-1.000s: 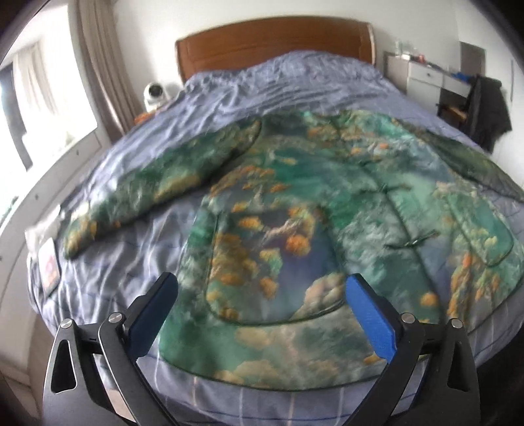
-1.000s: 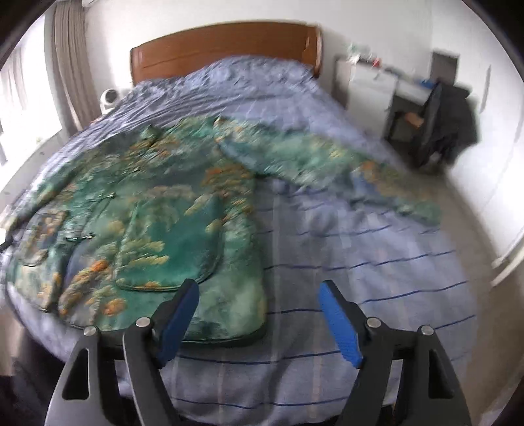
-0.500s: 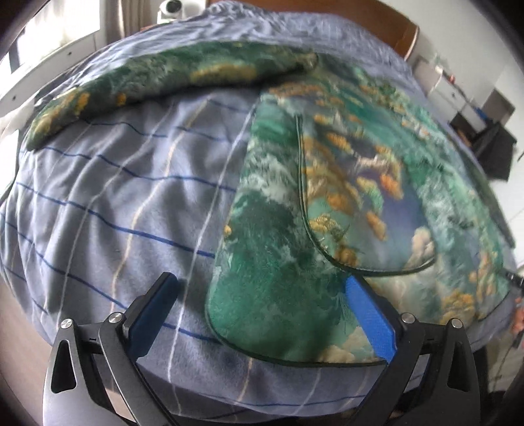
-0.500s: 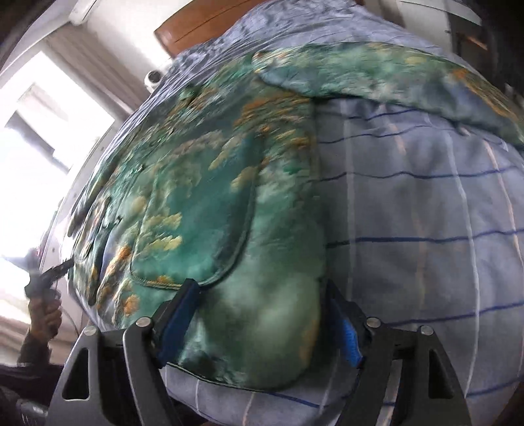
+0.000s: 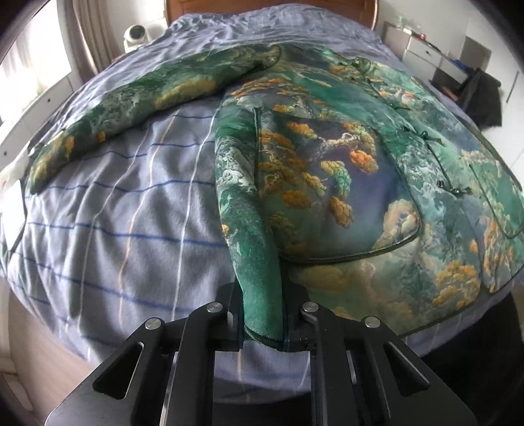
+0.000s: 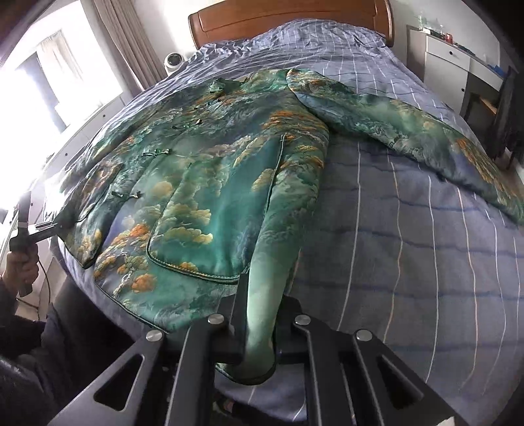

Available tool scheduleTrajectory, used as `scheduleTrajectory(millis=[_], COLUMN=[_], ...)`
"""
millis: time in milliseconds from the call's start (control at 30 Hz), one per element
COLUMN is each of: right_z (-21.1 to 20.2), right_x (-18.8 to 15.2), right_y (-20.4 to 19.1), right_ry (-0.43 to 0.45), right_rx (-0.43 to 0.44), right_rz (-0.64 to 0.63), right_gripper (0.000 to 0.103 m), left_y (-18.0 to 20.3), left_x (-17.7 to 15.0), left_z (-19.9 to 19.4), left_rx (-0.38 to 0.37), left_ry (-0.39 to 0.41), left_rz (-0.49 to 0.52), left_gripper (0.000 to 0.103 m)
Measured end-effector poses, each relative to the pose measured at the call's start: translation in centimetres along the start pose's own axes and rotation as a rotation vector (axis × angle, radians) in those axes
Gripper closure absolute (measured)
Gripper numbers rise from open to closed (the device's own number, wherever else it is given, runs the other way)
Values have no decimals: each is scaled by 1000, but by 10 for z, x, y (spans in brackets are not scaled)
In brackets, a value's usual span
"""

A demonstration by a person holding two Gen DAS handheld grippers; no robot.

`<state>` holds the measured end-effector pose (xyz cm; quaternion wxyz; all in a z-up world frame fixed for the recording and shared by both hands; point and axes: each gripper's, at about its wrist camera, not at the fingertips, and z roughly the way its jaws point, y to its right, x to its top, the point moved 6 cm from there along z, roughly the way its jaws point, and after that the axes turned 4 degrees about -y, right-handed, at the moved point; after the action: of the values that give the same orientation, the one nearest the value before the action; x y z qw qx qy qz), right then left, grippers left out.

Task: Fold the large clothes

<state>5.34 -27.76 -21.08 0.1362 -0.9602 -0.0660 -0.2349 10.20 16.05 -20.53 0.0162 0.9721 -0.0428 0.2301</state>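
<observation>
Bedroom scene, read from left to right: a window and curtain [image 5: 82, 39] sit at the far left, then a bed [image 5: 114, 213] under a blue striped cover, with a wooden headboard [image 6: 288, 16] behind and a white dresser [image 6: 445, 62] at the right. A large green jacket [image 5: 344, 170] printed with orange trees and clouds lies face up across the bed, both sleeves spread outward. My left gripper [image 5: 262, 331] is closing its fingers on the jacket's bottom hem corner on the wearer's right side, and the cloth is already pinched and bunched between them. My right gripper [image 6: 258, 354] is clenched on the opposite hem corner, with a ridge of fabric rising out of it. In the right wrist view I can also see the person's hand [image 6: 21, 265] gripping the left tool's handle at the bed edge. To do this step well, I judge I should confirm both layers of cloth are caught, lift both corners together at even height, keep the hem taut between them, and carry it toward the collar so the fold lands straight without dragging the sleeves.
</observation>
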Motion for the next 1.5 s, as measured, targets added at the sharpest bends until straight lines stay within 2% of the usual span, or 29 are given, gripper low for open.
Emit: scheduleTrajectory(millis=[133, 200, 233, 300, 367, 433, 500, 567, 633, 700, 900, 967, 1033, 1067, 1100, 1133, 1167, 1267, 1333, 1433, 1500], right_z=[-7, 3, 10, 21, 20, 10, -5, -19, -30, -39, -25, -16, -8, 1, 6, 6, -1, -47, -59, -25, -12], right_x=[-12, -14, -13, -8, -3, 3, 5, 13, 19, 33, 51, 57, 62, 67, 69, 70, 76, 86, 75, 58, 50], right_y=[-6, -6, -3, 5, 11, 21, 35, 55, 80, 132, 305, 348, 374, 387, 393, 395, 390, 345, 331, 332, 340], right_ry=[-1, 1, -3, -10, -9, 17, 67, 114, 154, 226, 372, 443, 494, 504, 497, 493, 506, 583, 585, 452, 428], right_rx=[7, -44, -54, -72, -67, -58, -70, -85, -114, -127, -153, -107, -72, -30, -25, -36, -65, -236, -321, -366, -341], right_rz=[28, -6, 2, 30, 46, 74, 102, 137, 187, 328, 802, 943, 1038, 1100, 1128, 1132, 1110, 925, 899, 953, 979], right_gripper=[92, 91, 88, 78, 68, 60, 52, 49, 47, 43, 43, 43, 44, 56, 82, 89, 90, 91, 91, 91, 85], left_y=[-4, -9, -11, -15, -17, -19, -15, -9, 1, 14, 36, 43, 47, 49, 51, 52, 54, 56, 59, 66, 69], left_x=[-8, -4, -2, -1, 2, 7, 17, 26, 40, 54, 69, 67, 62, 60, 57, 55, 53, 51, 56, 67, 73], left_z=[-2, 5, 7, 1, -13, -32, -49, -63, -80, -93, -111, -109, -103, -102, -100, -99, -100, -101, -99, -90, -89], left_rx=[11, 17, 25, 29, 20, 23, 30, 44, 55, 51, 17, -5, -18, -20, -23, -28, -27, -3, -2, -5, 17], left_ry=[-7, -19, -29, -17, 17, 65, 105, 150, 210, 257, 330, 327, 308, 301, 291, 284, 283, 300, 326, 320, 325], left_rz=[20, 5, -11, -30, -44, -58, -59, -57, -57, -59, -82, -102, -122, -127, -134, -137, -136, -125, -130, -125, -111], left_gripper=[88, 82, 75, 63, 42, 33, 29, 19, 16, 14, 11, 11, 11, 11, 11, 11, 11, 7, 7, 7, 7])
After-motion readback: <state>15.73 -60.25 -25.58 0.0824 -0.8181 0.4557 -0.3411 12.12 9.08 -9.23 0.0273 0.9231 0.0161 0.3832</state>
